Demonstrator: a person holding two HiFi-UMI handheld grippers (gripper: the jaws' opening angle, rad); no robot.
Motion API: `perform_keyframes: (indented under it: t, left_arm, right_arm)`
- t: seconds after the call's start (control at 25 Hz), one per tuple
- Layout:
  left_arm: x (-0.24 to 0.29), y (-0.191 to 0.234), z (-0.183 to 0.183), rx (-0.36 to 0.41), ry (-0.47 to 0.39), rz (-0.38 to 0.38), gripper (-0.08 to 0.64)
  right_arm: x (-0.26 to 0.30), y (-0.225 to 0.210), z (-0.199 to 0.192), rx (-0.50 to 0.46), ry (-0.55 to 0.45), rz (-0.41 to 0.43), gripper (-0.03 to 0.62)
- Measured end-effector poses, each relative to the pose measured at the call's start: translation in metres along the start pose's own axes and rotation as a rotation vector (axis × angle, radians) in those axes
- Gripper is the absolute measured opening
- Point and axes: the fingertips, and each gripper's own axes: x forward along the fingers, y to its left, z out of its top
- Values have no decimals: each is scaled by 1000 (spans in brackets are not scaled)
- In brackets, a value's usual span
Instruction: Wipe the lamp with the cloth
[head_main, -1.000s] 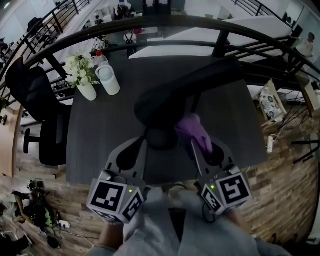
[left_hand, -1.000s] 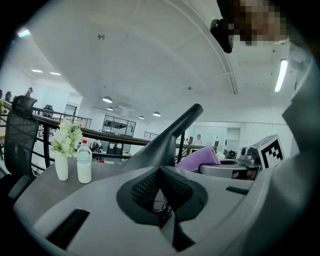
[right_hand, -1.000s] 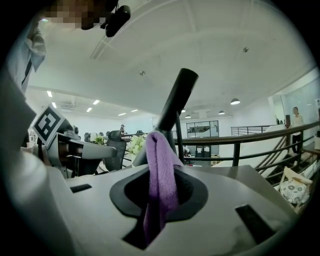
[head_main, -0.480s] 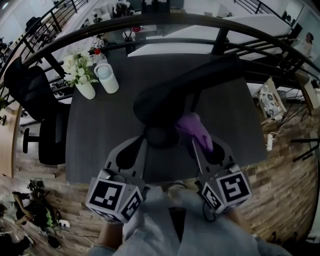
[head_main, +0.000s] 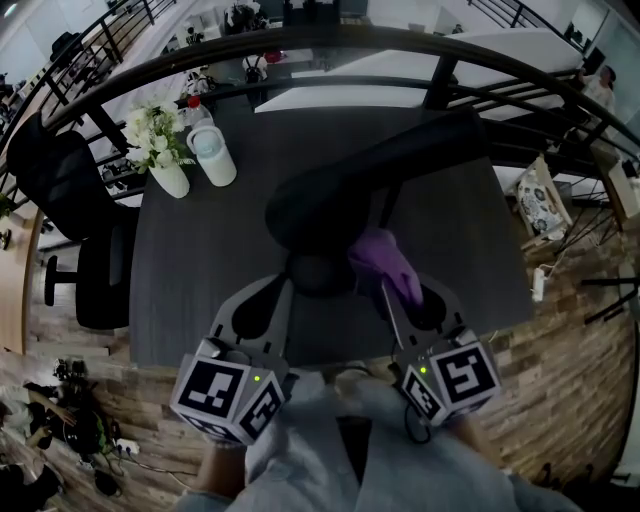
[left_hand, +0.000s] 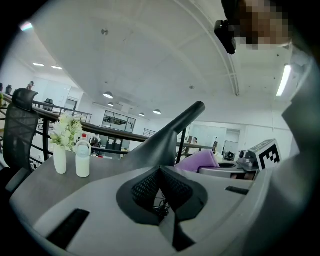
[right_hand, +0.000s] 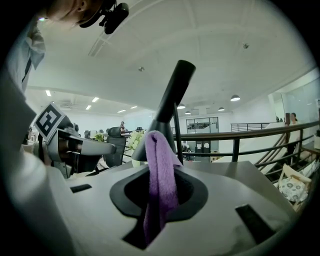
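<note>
A black lamp stands on the dark table (head_main: 200, 260), its long shade (head_main: 340, 185) slanting above its round base (head_main: 320, 272). My right gripper (head_main: 388, 290) is shut on a purple cloth (head_main: 385, 258), which lies against the lower edge of the shade. In the right gripper view the cloth (right_hand: 160, 180) hangs folded out of the right gripper (right_hand: 159, 200), with the lamp (right_hand: 167, 107) just behind. My left gripper (head_main: 285, 292) sits by the base, left of the cloth. The left gripper (left_hand: 160, 172) is shut with nothing in it; the shade (left_hand: 170, 132) and the cloth (left_hand: 197, 161) are beyond.
A white vase of flowers (head_main: 160, 150) and a white bottle (head_main: 215, 155) stand at the table's far left corner. A black office chair (head_main: 60, 190) is off the left side. A dark curved railing (head_main: 300, 50) runs behind the table.
The cloth and my right gripper have edged very slightly along the lamp shade. My left gripper has stayed where it was.
</note>
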Motion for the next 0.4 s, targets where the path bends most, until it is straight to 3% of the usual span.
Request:
perform_keyframes:
  t: [0.4]
  left_arm:
    - [3, -1, -1, -1, -4, 5, 14]
  right_arm:
    - [0, -7, -3, -5, 6, -11, 55]
